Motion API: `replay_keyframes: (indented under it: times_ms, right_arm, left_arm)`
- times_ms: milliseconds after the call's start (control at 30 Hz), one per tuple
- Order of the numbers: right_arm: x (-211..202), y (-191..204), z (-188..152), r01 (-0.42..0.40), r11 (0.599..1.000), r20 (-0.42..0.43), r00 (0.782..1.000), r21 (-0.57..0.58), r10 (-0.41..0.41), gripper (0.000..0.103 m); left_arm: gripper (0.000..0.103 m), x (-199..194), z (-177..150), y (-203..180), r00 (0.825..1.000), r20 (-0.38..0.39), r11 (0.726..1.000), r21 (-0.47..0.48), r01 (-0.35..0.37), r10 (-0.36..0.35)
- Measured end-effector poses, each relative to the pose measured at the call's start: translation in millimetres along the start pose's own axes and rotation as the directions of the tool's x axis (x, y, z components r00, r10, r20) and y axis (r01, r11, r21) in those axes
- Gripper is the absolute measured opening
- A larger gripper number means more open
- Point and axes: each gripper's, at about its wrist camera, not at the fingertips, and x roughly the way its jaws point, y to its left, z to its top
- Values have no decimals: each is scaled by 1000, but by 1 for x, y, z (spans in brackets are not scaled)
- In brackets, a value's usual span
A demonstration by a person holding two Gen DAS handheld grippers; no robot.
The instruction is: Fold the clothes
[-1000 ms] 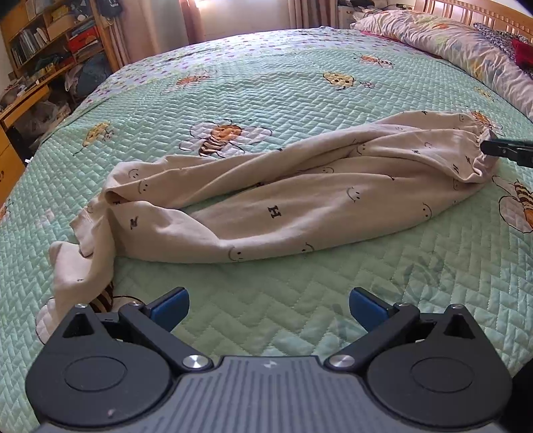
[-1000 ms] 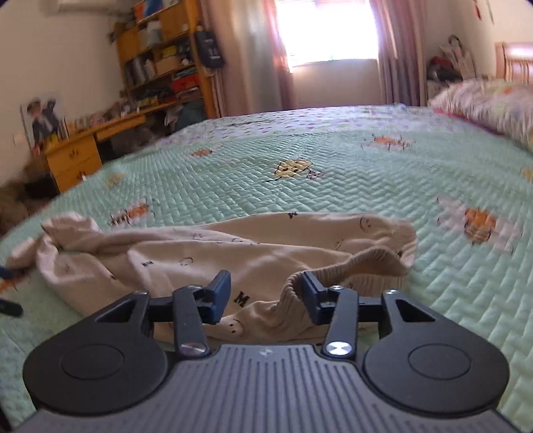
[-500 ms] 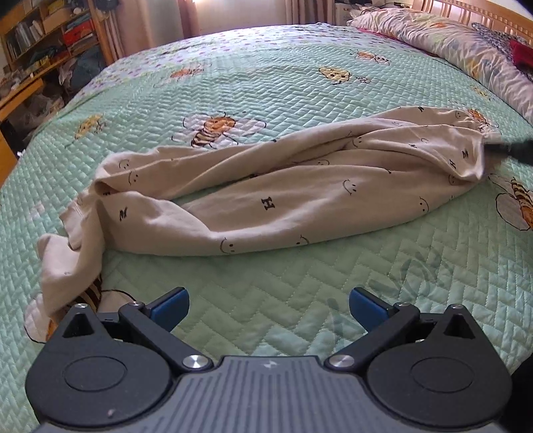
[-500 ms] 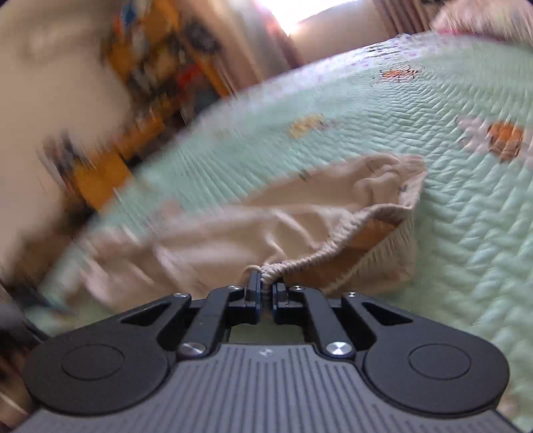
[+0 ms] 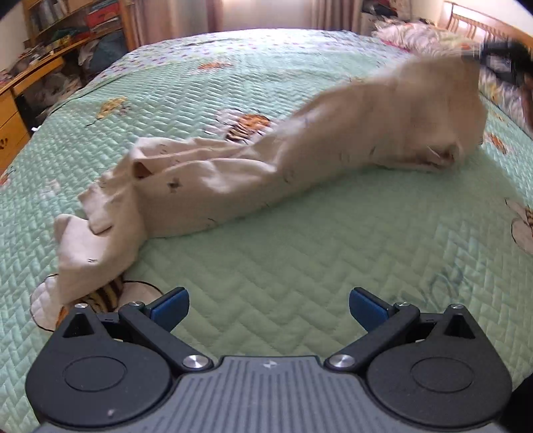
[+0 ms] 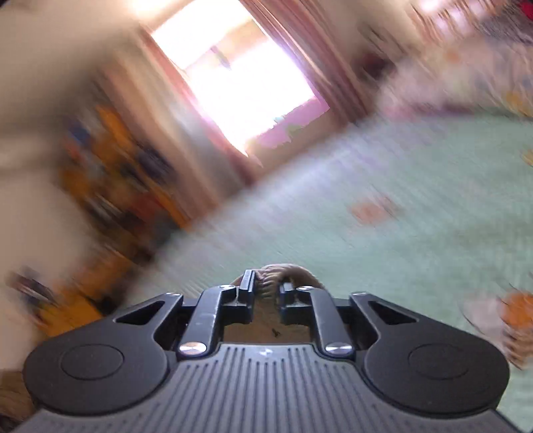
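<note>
Cream trousers point(image 5: 233, 186) with small smiley prints stretch across the green quilted bedspread point(image 5: 299, 249). Their leg ends lie crumpled at the lower left, just beyond my left gripper point(image 5: 268, 308), which hovers open over bare quilt with nothing between its blue pads. The waist end is lifted off the bed at the upper right, blurred, hanging from my right gripper point(image 5: 479, 55). In the right wrist view the ribbed waistband point(image 6: 271, 276) is bunched between the fingers of the right gripper point(image 6: 266, 286). Its jaws are opening slightly, with the cloth still between them.
Pillows point(image 5: 416, 36) and a wooden headboard point(image 5: 473, 16) lie at the far right of the bed. A wooden desk and shelves point(image 5: 40, 66) stand beyond the bed's left edge. A bright window point(image 6: 240, 76) with curtains is at the far wall.
My right gripper closed on the waistband, then rose and rolled, lifting the waist end off the bed. The trousers slid away across the quilt. My left gripper stayed open and shifted a little.
</note>
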Motion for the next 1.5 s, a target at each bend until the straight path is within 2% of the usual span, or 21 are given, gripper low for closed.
replay_keyframes:
  times_ms: [33, 67, 133, 200, 267, 367, 500, 567, 633, 700, 767, 867, 1000, 1067, 1133, 1200, 1267, 1300, 1333, 1433, 1500]
  right_arm:
    - [0, -8, -10, -26, 999, -51, 998, 38, 28, 21]
    - [-7, -16, -22, -55, 996, -57, 997, 74, 59, 22]
    - [-34, -32, -47, -90, 987, -5, 996, 131, 91, 31]
    - [-59, -53, -62, -79, 980, 40, 997, 180, 72, 51]
    - [-79, -74, -72, -41, 978, 61, 998, 202, 29, 56]
    - [-75, -89, -75, 59, 987, 18, 998, 148, -62, 57]
    - [-53, -64, -69, 78, 997, 22, 997, 26, -78, 58]
    - [-39, -44, -66, 87, 996, 16, 996, -26, -87, 62]
    - [-22, -21, -68, 148, 984, 37, 989, -97, -145, 63]
    - [-6, -3, -69, 228, 955, 91, 972, -192, -214, 63]
    - [13, 5, -69, 303, 907, 95, 953, -293, -287, 61]
    - [32, -9, -71, 299, 911, 5, 950, -283, -311, 12]
    - [-18, -33, -71, 125, 989, 68, 991, -85, -119, 10]
    - [-57, -51, -72, -12, 999, 119, 993, 53, 6, 10]
    - [-85, -72, -81, -59, 990, 87, 995, 127, 48, 10]
    - [-111, -95, -91, -95, 976, 50, 995, 198, 87, 13]
    - [-120, -110, -106, 37, 989, -78, 997, 146, -26, 20]
    - [-123, -115, -114, 113, 988, -139, 985, 106, -98, 25]
    - [-129, -120, -119, 154, 982, -154, 979, 110, -136, 27]
    - [-151, -115, -110, 187, 974, -46, 982, 130, -182, 31]
    - [-152, -101, -95, 165, 983, 42, 985, 82, -168, 52]
  left_arm:
    - [102, -1, 0, 2, 1000, 5, 1000, -7, 0, 0]
    - [102, 1, 0, 4, 1000, 0, 1000, -13, -2, 2]
    - [102, 6, 0, 6, 1000, -19, 1000, -27, 0, 0]
    - [102, 10, -1, 4, 999, -31, 999, -41, 17, -18]
    - [102, 12, -1, 0, 998, -42, 999, -40, 36, -38]
    - [102, 16, -3, -10, 996, -57, 998, -21, 60, -61]
    - [102, 20, -5, -23, 995, -73, 998, 21, 66, -64]
    - [102, 21, -4, -25, 995, -77, 998, 23, 62, -60]
    - [102, 22, -3, -26, 995, -80, 998, 19, 58, -56]
    - [102, 22, -2, -24, 995, -80, 999, 10, 53, -52]
    - [102, 21, -2, -22, 996, -81, 999, 4, 44, -44]
    - [102, 19, -2, -18, 996, -80, 1000, -7, 28, -28]
    - [102, 14, -1, -13, 998, -66, 999, -27, 22, -24]
    - [102, 13, 0, -13, 998, -61, 999, -30, 24, -26]
    - [102, 12, 0, -14, 998, -57, 999, -30, 33, -35]
    - [102, 13, -1, -16, 997, -57, 999, -27, 46, -47]
    - [102, 15, -1, -19, 996, -64, 998, -20, 52, -53]
    - [102, 16, -1, -20, 996, -68, 998, -17, 55, -56]
    - [102, 17, -1, -21, 996, -72, 998, -13, 58, -59]
    - [102, 20, -1, -23, 994, -83, 998, -7, 64, -65]
    - [102, 20, -2, -25, 994, -83, 998, -12, 66, -67]
